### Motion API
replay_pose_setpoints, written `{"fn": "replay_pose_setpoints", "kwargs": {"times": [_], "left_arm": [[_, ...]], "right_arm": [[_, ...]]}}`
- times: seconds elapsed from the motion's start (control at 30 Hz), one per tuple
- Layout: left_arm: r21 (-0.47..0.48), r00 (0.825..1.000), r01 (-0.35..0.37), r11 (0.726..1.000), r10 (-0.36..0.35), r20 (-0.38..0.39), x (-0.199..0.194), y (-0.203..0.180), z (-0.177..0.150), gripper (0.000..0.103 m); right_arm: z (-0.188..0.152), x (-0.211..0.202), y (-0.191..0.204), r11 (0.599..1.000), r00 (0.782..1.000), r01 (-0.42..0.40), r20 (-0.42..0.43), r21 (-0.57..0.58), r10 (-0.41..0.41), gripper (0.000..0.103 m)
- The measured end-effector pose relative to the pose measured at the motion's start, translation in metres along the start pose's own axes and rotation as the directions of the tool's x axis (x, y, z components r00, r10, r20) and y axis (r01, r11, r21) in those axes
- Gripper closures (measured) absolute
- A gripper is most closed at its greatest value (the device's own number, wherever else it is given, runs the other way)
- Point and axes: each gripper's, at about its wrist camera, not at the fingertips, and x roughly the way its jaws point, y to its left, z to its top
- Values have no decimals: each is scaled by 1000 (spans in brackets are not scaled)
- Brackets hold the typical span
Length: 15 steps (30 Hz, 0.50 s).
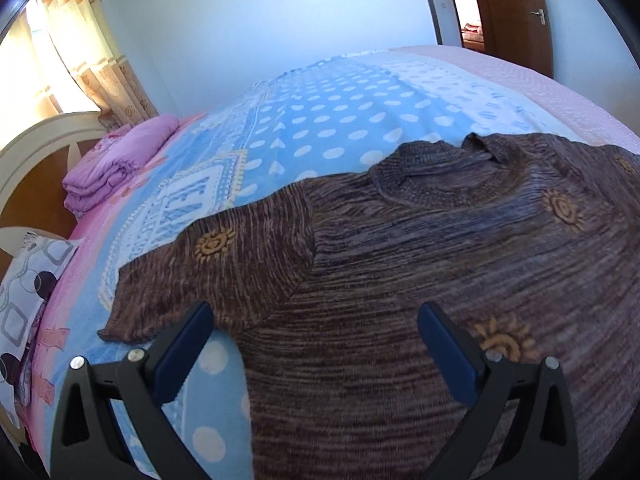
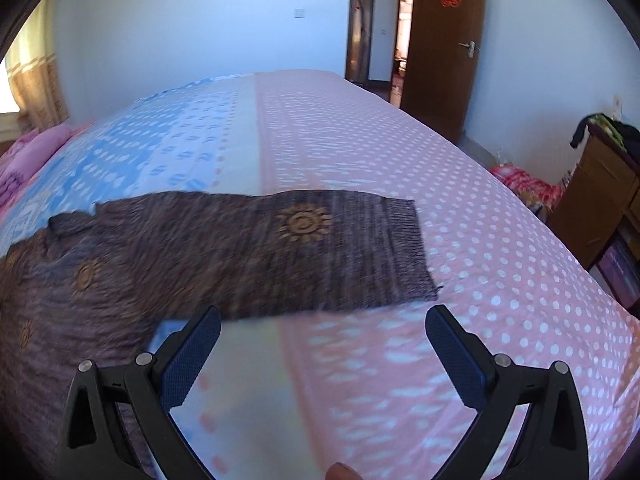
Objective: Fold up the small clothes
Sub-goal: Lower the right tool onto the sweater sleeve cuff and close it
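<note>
brown knit sweater [image 1: 400,264] with gold sun motifs, spread flat on bed; sleeves outstretched, unfolded

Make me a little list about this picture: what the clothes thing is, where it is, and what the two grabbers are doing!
garment: brown knit sweater with orange sun shapes, spread flat
sleeves: both stretched out sideways; right sleeve reaches onto the pink dotted part
surface: bed cover, blue with white dots on one side, pink on the other
left hand-held gripper: open, above the sweater's left side, holding nothing
right hand-held gripper: open, near the right sleeve, holding nothing
folding: not started
also on bed: folded purple blanket near the headboard
</note>
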Motion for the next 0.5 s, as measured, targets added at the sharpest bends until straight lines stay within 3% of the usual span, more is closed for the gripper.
{"fn": "replay_pose_setpoints", "kwargs": {"times": [0.17,0.23,0.3,0.43,0.5], "left_arm": [[9,1000,-16,1000,16,-26,23,-7,2,0],[11,999,-16,1000,16,-40,30,-8,2,0],[18,999,-16,1000,16,-51,37,-11,2,0],[23,998,-14,1000,16,-66,44,-16,0,0],[18,998,-12,1000,13,-67,45,-17,0,0]], "right_arm": [[15,23,-39,996,999,40,0,86,-40,1],[19,32,-55,990,999,45,-4,131,-45,6],[20,40,-68,986,999,38,-18,163,-36,23],[17,58,-88,975,998,20,-63,220,-7,36],[13,64,-94,972,997,2,-81,236,17,47]]}}
